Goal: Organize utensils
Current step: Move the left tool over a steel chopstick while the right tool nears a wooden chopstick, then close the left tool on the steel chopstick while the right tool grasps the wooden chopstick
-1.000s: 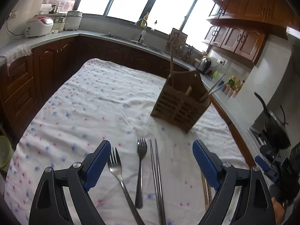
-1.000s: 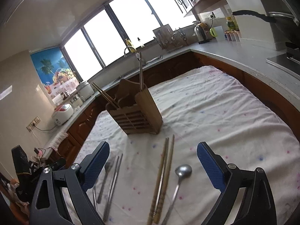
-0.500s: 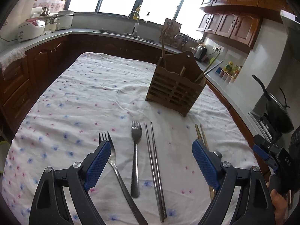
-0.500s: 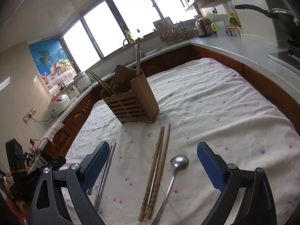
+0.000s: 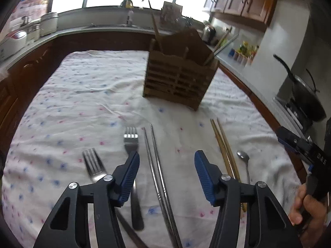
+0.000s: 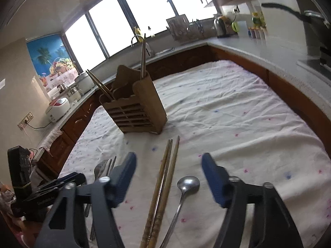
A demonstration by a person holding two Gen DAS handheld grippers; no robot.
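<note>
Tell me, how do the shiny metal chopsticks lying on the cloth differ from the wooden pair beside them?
The metal chopsticks are silvery, thin and smooth; the wooden chopsticks are tan, thicker, with grooved ends nearest the camera. The metal pair lies between the pads of the left gripper, next to a fork; the wooden pair lies under the right gripper, next to a spoon. Both lie flat, tips toward the wooden holder.

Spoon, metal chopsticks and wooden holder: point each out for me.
spoon [image 6: 188,182], right wrist view, on its bowl.
metal chopsticks [image 5: 154,161], left wrist view, mid-length of the pair.
wooden holder [image 5: 178,80], left wrist view, on its slatted front.
</note>
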